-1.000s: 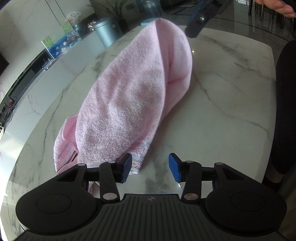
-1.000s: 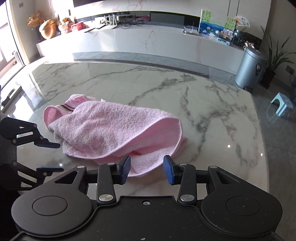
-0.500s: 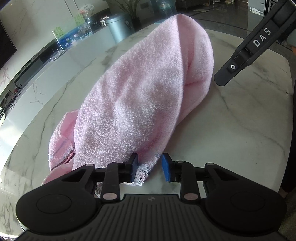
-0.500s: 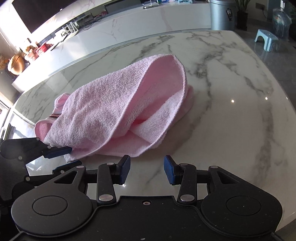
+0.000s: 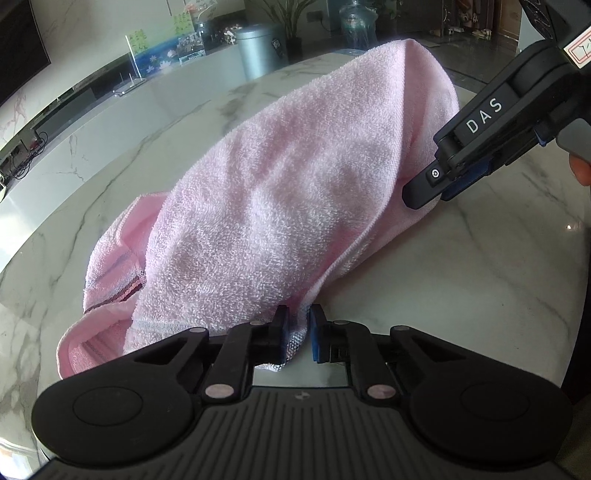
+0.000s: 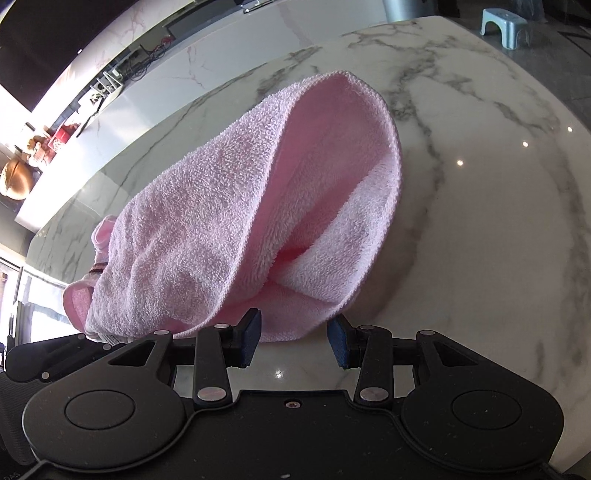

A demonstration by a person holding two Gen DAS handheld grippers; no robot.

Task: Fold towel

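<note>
A pink towel (image 5: 280,192) lies bunched lengthwise on our marble table (image 5: 461,266), one layer doubled loosely over another so that its far end gapes like a pocket in the right wrist view. Our left gripper (image 5: 297,334) is closing on the towel's near corner, the striped hem pinched between its blue pads (image 5: 317,334). Our right gripper (image 6: 293,341) hangs with its jaws partly apart just over the towel's near edge; a fold of cloth sits between the pads (image 6: 338,341), which do not press on it. From the left wrist view, the right gripper's black arm, lettered DAS, crosses in front of the towel's right side and hides part of it. Beyond the table's far edge stand a grey metal bin (image 5: 258,51), a potted plant (image 5: 286,14) and a water bottle (image 5: 356,22). A long white counter (image 5: 110,110) carries a clear sign holder (image 5: 138,59). A small blue step stool (image 6: 508,27) stands on the floor.
</note>
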